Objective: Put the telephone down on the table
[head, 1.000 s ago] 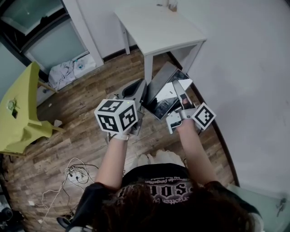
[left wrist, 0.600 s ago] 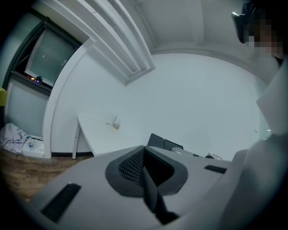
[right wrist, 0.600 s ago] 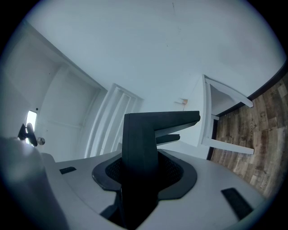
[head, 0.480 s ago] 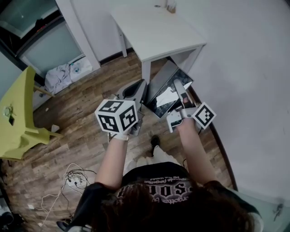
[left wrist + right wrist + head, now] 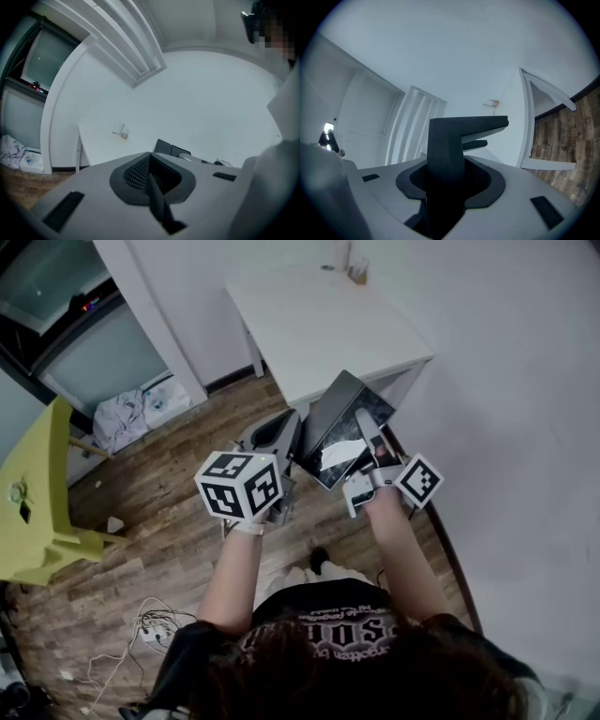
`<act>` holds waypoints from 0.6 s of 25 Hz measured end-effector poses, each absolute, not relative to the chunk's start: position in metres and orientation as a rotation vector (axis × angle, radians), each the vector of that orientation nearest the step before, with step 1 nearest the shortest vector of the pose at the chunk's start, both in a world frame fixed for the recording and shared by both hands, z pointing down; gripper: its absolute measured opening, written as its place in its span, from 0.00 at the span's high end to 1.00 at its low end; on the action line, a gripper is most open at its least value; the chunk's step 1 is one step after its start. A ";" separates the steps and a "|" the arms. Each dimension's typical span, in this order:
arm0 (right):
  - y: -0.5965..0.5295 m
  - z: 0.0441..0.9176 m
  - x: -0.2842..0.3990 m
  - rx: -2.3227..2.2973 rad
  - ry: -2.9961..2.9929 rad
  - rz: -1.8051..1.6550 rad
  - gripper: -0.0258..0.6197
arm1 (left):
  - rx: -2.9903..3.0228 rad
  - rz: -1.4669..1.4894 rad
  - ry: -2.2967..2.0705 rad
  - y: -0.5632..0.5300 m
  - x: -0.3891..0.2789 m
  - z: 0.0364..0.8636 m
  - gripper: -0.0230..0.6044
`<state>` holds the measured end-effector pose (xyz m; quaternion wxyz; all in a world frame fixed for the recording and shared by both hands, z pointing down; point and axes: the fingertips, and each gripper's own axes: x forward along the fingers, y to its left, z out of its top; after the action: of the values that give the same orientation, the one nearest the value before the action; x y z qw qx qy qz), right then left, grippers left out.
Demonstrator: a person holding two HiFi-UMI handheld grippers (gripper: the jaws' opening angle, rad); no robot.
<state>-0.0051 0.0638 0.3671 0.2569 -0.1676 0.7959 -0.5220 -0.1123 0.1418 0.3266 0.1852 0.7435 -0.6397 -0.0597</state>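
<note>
Floorboards (image 5: 178, 521) of worn brown wood are seen beneath everything. A tangle of pale cables (image 5: 150, 629) lies on them at the lower left, a crumpled white bundle (image 5: 127, 413) is heaped by a glazed panel, and yellow-green furniture (image 5: 37, 502) with slanted legs is cut off by the left edge. A smooth white desk (image 5: 319, 324) with square legs is set against the plain white wall (image 5: 506, 381), and a small pale object (image 5: 357, 268) is carried at its far edge. The telephone (image 5: 339, 423), a flat dark slab with a glossy, reflecting face, is held in the air before the desk's near edge and does not rest on the top. It is clamped between the jaws of the grey moulded right tool (image 5: 368, 442) and is shown nearly upright in the right gripper view. The left tool (image 5: 279, 432) is held just beside it, with its jaws pressed together and nothing between them.
</note>
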 end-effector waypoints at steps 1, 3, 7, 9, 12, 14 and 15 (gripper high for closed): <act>0.059 0.366 -0.007 -0.448 2.161 -1.413 0.68 | 2.096 -0.166 -1.807 0.137 -0.113 0.326 0.96; 0.055 0.365 -0.008 -0.440 2.164 -1.407 0.68 | 2.100 -0.162 -1.815 0.131 -0.114 0.326 0.96; 0.044 0.361 -0.015 -0.414 2.170 -1.403 0.68 | 2.120 -0.177 -1.815 0.115 -0.117 0.324 0.96; 0.005 0.356 -0.025 -0.411 2.176 -1.411 0.68 | 2.117 -0.179 -1.809 0.073 -0.125 0.320 0.96; -0.032 0.352 -0.032 -0.415 2.174 -1.407 0.68 | 2.121 -0.164 -1.797 0.035 -0.129 0.319 0.96; -0.031 0.353 -0.031 -0.411 2.168 -1.397 0.68 | 2.132 -0.159 -1.794 0.035 -0.130 0.319 0.96; -0.030 0.353 -0.030 -0.411 2.163 -1.392 0.68 | 2.138 -0.158 -1.793 0.036 -0.130 0.319 0.96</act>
<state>-0.0299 -0.0302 0.3533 0.2651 -0.1522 0.8007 -0.5152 -0.1299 0.0358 0.3190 0.1726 0.7536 -0.6318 -0.0558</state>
